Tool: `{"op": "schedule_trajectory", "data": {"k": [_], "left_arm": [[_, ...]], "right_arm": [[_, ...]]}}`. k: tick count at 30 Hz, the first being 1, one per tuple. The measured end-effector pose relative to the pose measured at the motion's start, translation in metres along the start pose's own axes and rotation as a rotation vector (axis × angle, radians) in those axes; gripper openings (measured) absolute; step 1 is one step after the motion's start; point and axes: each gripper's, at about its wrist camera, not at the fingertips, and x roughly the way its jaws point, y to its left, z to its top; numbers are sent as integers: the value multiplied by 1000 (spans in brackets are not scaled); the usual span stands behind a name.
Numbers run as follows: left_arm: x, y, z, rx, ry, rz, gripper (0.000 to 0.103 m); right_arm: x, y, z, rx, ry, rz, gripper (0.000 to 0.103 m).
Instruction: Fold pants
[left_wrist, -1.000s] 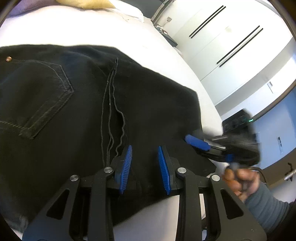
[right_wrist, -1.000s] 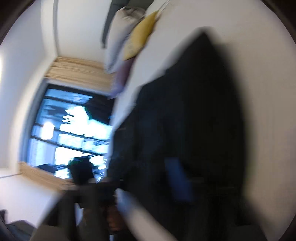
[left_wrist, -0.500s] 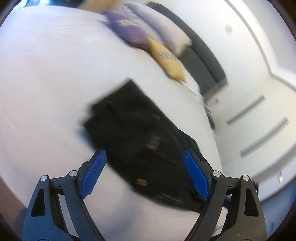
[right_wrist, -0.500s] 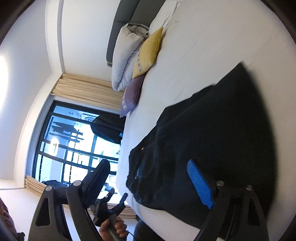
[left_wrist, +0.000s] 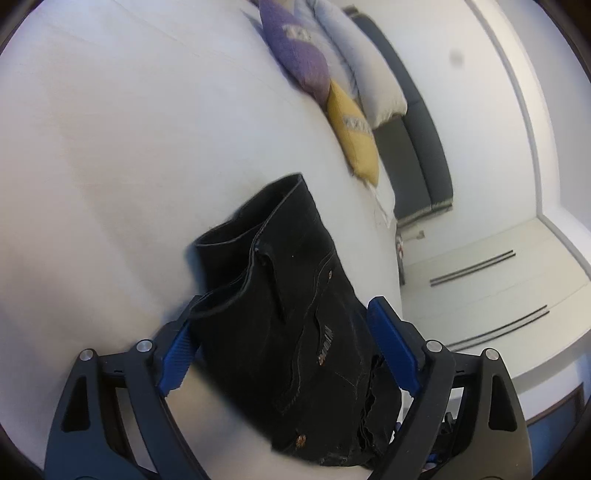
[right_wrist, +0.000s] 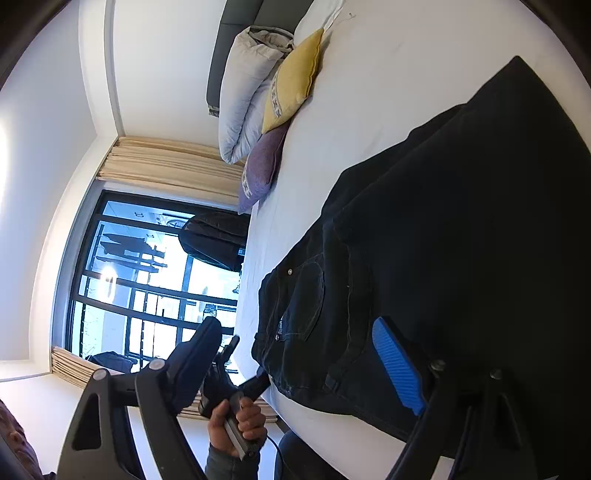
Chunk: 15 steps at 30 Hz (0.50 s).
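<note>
Black denim pants (left_wrist: 291, 314) lie folded into compact bundle on white bed (left_wrist: 110, 147), near its edge. Waistband end faces outward, copper rivets and back pocket stitching showing on top. Folded edge at far end stands slightly raised, layers stacked. Right wrist view: broad dark panel (right_wrist: 461, 221) flat, pocket side toward bed edge.

The big white bed (left_wrist: 129, 155) holds the folded black pants (left_wrist: 295, 314) near its edge, and far up at its head lie a purple pillow (left_wrist: 295, 55), a yellow pillow (left_wrist: 354, 133) and a rolled white blanket (left_wrist: 362, 66).
</note>
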Motion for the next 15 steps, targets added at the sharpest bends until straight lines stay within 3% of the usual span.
{"op": "schedule_trajectory", "data": {"k": [5,6,7,8,9,15], "left_arm": [[23,-1,13,-58,-5,-27,79],[25,0,14,-68,-6,-20,66],[28,2,15,-81,-2,-13,44],[31,7,16,-107,1,-6,30],[34,12,17,-132,7,-12,23],[42,14,18,-121,-15,-9,19]], "right_arm": [[-4,-1,-3,10,1,0,86],[-3,-1,-3,12,2,-2,85],[-3,-1,-3,11,2,-4,84],[-2,0,-3,10,2,-5,83],[-1,-1,-3,10,3,-6,83],[-2,-2,-4,4,3,-5,79]]}}
